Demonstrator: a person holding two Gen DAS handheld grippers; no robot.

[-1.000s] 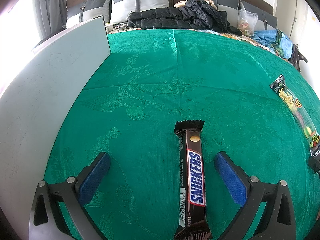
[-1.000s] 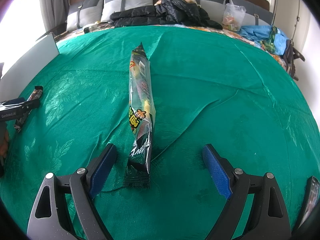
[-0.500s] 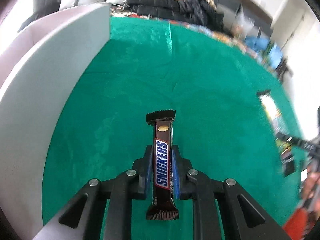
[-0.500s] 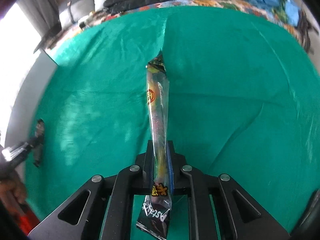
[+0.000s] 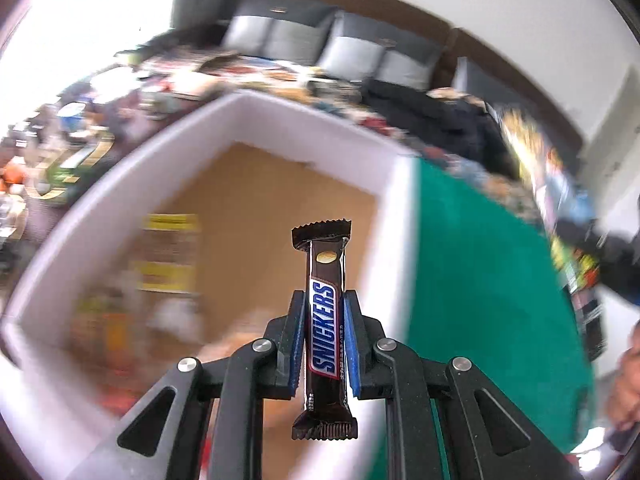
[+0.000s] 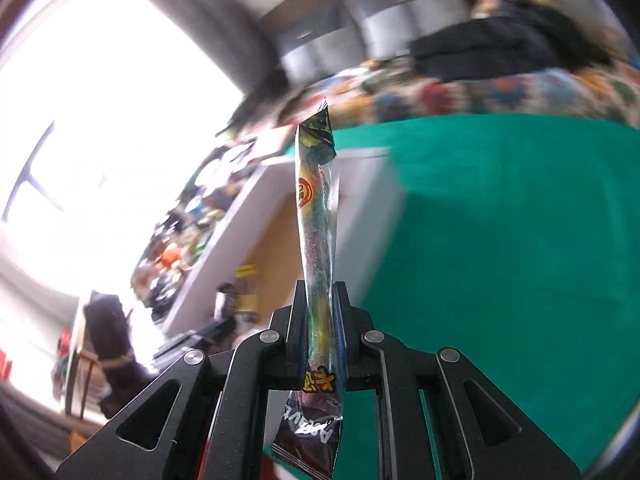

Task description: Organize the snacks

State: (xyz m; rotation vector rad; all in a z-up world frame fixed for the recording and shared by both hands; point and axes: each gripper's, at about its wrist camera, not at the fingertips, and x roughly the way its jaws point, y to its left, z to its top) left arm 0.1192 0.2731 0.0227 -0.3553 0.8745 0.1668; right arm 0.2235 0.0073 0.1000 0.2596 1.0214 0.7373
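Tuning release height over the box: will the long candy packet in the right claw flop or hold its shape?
Probably holds for now: the long candy packet stands nearly straight above the right claw, pinched near its lower end. Likely light, since it shows no sag. Its thin glossy film could slide or flutter on release, so drop it low over the white box.

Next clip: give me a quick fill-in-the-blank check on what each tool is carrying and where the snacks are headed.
1. The left tool is shut on a ____ bar.
2. The right tool grips a long, thin ____ packet.
3. Below the bar is an open box with ____ walls.
4. The cloth beside the box is ____.

Missing words: Snickers; candy; white; green
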